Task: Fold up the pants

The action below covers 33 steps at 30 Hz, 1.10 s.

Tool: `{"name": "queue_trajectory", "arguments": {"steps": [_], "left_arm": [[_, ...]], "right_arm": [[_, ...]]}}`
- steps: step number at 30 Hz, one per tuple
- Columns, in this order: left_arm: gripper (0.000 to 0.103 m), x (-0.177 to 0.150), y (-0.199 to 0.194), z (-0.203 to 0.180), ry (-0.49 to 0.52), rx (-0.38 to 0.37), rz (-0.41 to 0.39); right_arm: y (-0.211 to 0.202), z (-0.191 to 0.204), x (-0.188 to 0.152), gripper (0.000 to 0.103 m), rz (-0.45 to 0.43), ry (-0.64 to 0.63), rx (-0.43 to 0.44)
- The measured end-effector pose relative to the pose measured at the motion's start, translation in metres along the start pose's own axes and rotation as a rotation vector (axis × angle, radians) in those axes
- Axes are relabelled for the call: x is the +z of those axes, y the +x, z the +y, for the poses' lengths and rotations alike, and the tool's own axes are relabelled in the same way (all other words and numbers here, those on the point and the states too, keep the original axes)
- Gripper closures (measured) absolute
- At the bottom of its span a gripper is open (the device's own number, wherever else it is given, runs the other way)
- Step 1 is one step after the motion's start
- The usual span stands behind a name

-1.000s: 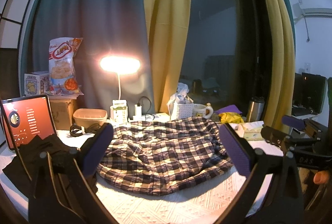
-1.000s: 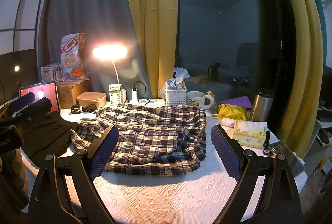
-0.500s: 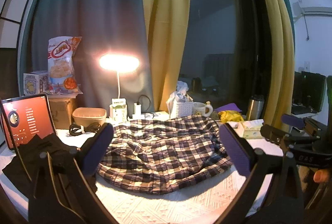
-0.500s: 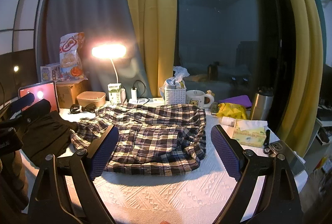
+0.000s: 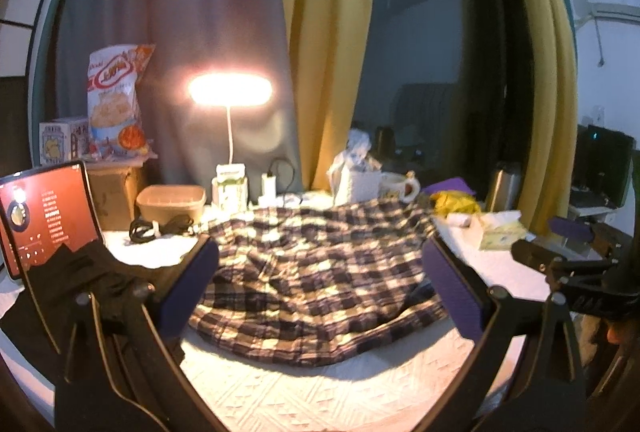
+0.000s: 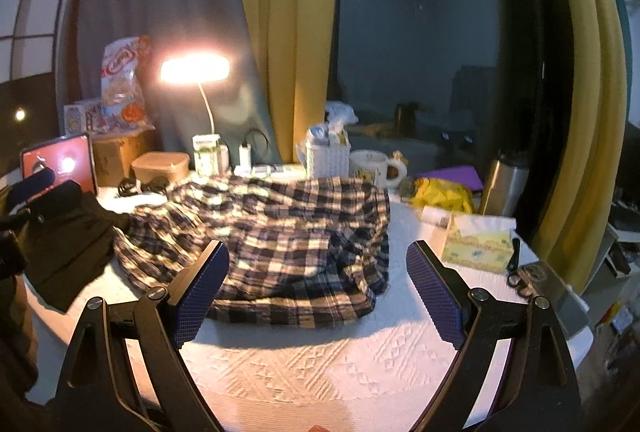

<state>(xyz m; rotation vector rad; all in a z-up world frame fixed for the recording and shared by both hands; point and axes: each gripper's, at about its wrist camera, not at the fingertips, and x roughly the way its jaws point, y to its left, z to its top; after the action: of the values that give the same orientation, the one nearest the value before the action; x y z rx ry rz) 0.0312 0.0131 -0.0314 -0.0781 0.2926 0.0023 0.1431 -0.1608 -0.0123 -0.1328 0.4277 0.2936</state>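
Note:
Plaid pants [image 5: 316,272] lie crumpled on the white textured tablecloth [image 5: 320,392]; they also show in the right wrist view [image 6: 280,240]. My left gripper [image 5: 320,292] is open and empty, held above the near edge of the pants. My right gripper [image 6: 318,292] is open and empty, in front of the pants' near edge. The right gripper also shows at the right edge of the left wrist view [image 5: 576,244]. The left gripper shows at the left edge of the right wrist view [image 6: 36,192].
A dark garment [image 6: 68,244] lies at the left by a red-screened tablet [image 5: 44,216]. A lit lamp [image 5: 230,92], tan box [image 5: 170,198], white basket [image 6: 328,160], mug [image 6: 374,168], steel flask [image 6: 504,184], tissue box [image 6: 478,246] and yellow bag [image 6: 440,194] line the back and right.
Both grippers have moved slightly closer to the pants and tilted a little. Both remain open. The pants have not moved.

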Motion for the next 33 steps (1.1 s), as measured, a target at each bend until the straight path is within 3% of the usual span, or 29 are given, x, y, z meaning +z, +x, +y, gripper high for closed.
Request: {"name": "queue_trajectory", "arguments": {"steps": [9,15,24,28,29,31,32,33], "left_arm": [[0.001,-0.022,0.066,0.05,-0.011,0.116,0.173],[0.001,-0.042,0.115,0.092,-0.004,0.186,0.312],[0.001,-0.064,0.172,0.129,-0.034,0.25,0.475],[0.002,-0.077,0.189,0.136,-0.042,0.234,0.546],[0.004,-0.08,0.192,0.135,-0.038,0.218,0.556],[0.028,-0.083,0.193,0.129,-0.01,0.216,0.568],[0.034,-0.083,0.192,0.126,0.011,0.246,0.563],[0.05,-0.083,0.193,0.124,0.017,0.252,0.561]], "right_arm": [[0.062,-0.018,-0.017,0.014,0.166,0.02,0.002],[0.106,-0.035,-0.022,0.021,0.245,0.043,-0.063],[0.165,-0.061,-0.041,0.032,0.397,0.096,-0.08],[0.188,-0.066,-0.047,0.033,0.442,0.108,-0.073],[0.19,-0.066,-0.048,0.033,0.447,0.107,-0.073],[0.197,-0.066,-0.05,0.033,0.464,0.102,-0.068],[0.2,-0.066,-0.051,0.036,0.472,0.098,-0.084],[0.203,-0.065,-0.051,0.041,0.477,0.094,-0.077]]}}
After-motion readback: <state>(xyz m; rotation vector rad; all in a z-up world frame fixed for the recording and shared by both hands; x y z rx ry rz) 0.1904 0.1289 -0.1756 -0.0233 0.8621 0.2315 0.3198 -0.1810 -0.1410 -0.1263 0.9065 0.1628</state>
